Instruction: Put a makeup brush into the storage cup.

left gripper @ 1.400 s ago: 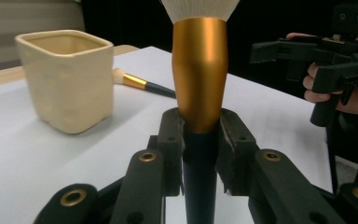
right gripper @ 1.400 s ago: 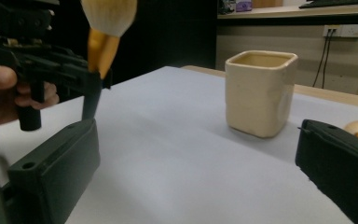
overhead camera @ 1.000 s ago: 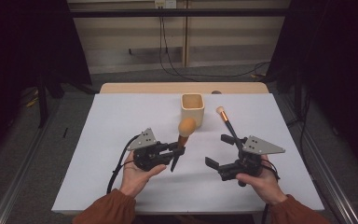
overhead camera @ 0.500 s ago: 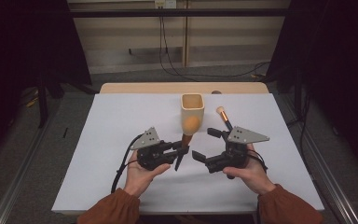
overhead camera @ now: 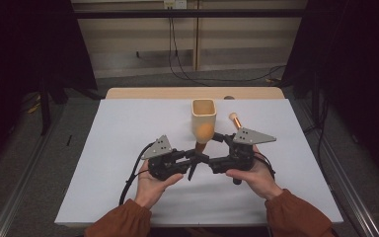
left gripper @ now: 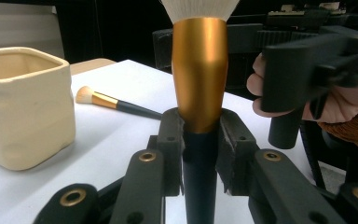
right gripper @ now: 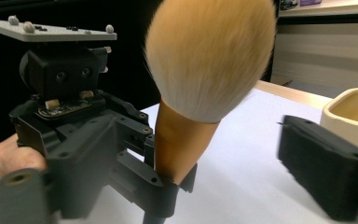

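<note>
Left hand-held gripper I see clamped on the brush handle, upright near the table's middle; right hand-held gripper beside it, jaws just closing, not yet pressing the brush.

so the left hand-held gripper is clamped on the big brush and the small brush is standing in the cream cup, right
Not quite. The left hand-held gripper is clamped on the big brush, but the small brush is not in the cream cup. It lies flat on the table beside the cup, as the left gripper view shows.
</note>
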Tool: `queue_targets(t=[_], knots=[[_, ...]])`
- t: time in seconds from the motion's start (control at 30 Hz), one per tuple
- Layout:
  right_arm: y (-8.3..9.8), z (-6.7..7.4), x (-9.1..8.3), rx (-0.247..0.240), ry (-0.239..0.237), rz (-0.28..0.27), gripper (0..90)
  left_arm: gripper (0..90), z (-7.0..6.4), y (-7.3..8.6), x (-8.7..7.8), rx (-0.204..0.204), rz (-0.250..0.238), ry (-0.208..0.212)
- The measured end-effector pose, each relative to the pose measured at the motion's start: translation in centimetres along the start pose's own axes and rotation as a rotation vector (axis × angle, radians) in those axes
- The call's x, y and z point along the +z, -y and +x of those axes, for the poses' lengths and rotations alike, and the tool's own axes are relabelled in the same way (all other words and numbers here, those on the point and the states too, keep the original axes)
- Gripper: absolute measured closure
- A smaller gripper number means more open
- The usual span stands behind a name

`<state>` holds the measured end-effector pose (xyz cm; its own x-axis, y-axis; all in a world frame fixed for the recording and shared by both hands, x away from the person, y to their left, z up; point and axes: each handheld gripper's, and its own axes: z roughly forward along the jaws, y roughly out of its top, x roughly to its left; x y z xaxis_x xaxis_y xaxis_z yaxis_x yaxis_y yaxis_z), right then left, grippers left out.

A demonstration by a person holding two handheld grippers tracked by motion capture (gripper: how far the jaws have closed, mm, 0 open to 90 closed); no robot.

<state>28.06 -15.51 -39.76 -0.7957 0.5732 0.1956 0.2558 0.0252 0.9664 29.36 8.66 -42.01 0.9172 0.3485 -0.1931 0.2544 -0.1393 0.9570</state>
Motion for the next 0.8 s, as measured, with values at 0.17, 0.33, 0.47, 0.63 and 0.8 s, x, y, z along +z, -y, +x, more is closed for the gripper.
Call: queue_targets(t=[0.17,0.33,0.47,0.63,0.8], knots=[[0.29,-0.20,0.28,0.027,-0.026,0.031,27.1,73.2,-0.11,0.03,0.12,0.002,-0.001,0.004],[0.30,-0.14,0.24,0.033,-0.041,0.027,41.5,73.1,-0.22,0.13,0.24,0.009,0.006,0.008],[0.38,-0.26,0.14,0.042,-0.047,0.015,53.8,73.1,-0.30,0.17,0.30,0.008,0.004,0.008],[0.74,-0.36,0.19,0.073,-0.083,0.031,63.4,73.1,-0.26,0.38,0.43,0.013,0.016,0.011],[0.83,-0.25,0.22,0.065,-0.080,0.026,64.0,72.9,-0.29,0.46,0.44,0.016,0.008,0.011]])
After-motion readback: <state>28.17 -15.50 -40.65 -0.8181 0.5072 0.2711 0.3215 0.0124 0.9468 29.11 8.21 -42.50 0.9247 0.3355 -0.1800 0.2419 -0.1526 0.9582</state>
